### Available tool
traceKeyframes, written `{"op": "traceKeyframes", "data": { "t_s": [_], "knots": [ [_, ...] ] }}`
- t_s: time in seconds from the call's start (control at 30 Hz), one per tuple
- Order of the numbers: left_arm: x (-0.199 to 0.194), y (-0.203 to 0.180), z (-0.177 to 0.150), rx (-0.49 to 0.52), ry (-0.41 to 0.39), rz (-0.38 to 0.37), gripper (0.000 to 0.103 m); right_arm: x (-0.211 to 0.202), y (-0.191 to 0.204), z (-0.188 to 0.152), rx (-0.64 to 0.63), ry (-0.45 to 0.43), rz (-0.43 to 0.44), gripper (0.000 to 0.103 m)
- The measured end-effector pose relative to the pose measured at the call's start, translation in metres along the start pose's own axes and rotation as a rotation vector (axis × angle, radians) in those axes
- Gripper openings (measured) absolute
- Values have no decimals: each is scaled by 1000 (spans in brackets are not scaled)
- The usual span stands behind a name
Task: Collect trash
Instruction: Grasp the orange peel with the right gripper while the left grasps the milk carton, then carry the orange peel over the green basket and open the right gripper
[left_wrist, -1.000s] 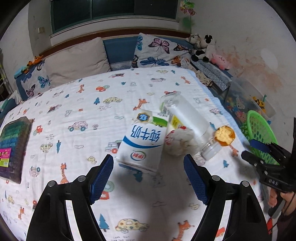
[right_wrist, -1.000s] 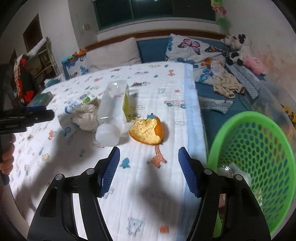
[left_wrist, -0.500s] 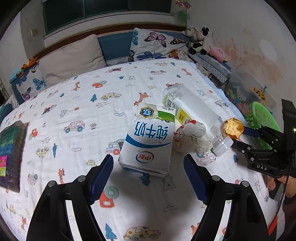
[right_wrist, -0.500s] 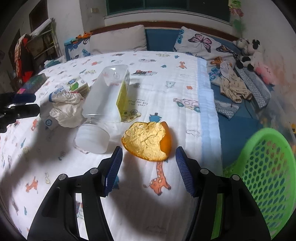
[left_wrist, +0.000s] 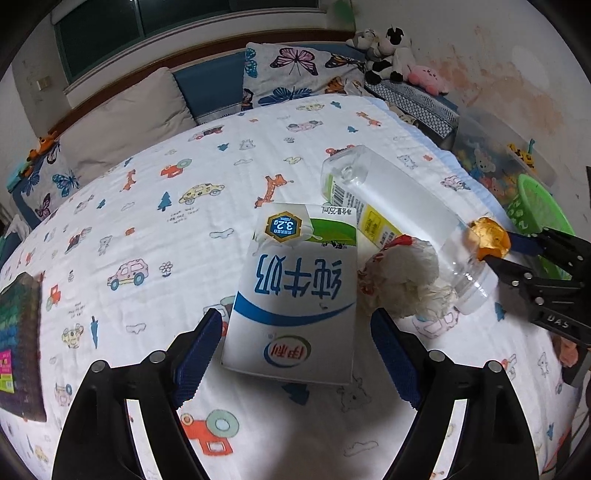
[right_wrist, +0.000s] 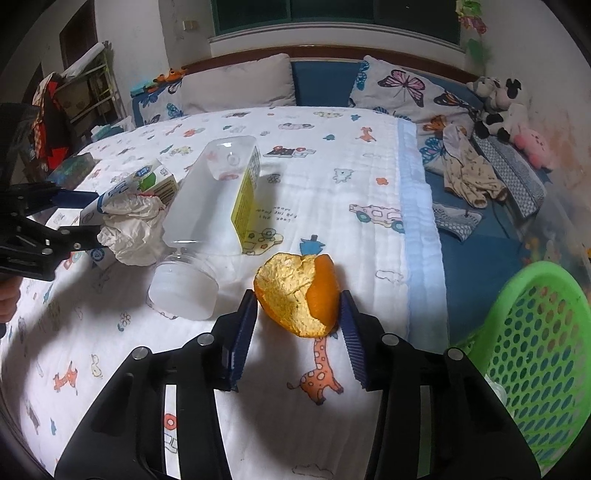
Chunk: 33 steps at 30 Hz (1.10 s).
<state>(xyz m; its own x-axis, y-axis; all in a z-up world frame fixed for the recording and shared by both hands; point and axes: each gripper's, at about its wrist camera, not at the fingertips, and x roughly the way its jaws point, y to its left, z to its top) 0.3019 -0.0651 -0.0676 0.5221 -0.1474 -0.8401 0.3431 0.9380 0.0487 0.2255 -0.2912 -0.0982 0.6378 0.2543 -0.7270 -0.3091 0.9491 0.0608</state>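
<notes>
A blue-and-white milk carton (left_wrist: 295, 280) lies flat on the cartoon-print bedspread. My left gripper (left_wrist: 295, 317) straddles the carton's near end, its jaws wide and still opening, the pads clear of it. Beside the carton sit a crumpled white tissue wad (left_wrist: 402, 280) and a clear plastic bottle (left_wrist: 399, 206) on its side. In the right wrist view an orange peel (right_wrist: 291, 295) sits between the blue pads of my right gripper (right_wrist: 297, 306). Those jaws are closing, with both pads against the peel. The left gripper (right_wrist: 94, 216) shows there at the carton (right_wrist: 147, 177).
A green mesh basket (right_wrist: 535, 350) stands off the bed's right edge, something pale inside. Pillows (right_wrist: 236, 85) and plush toys (right_wrist: 498, 103) line the headboard. Clothes (right_wrist: 469, 177) lie on the blue mattress strip. A dark flat pad (left_wrist: 18, 332) lies at the bed's left.
My right gripper moved up to the orange peel and narrowed until its pads meet it. My left gripper came down and forward until it straddles the milk carton's near end.
</notes>
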Motion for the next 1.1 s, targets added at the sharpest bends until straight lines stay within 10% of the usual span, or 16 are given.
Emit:
{"op": "traceKeyframes", "data": {
  "t_s": [0.53, 1.1],
  "knots": [
    [7, 7, -3, -54, -3, -13, 64, -22, -8, -12, 56, -22, 4, 40],
    [-77, 4, -19, -83, -140, -42, 63, -81, -13, -31, 105, -102, 4, 38]
  ]
}}
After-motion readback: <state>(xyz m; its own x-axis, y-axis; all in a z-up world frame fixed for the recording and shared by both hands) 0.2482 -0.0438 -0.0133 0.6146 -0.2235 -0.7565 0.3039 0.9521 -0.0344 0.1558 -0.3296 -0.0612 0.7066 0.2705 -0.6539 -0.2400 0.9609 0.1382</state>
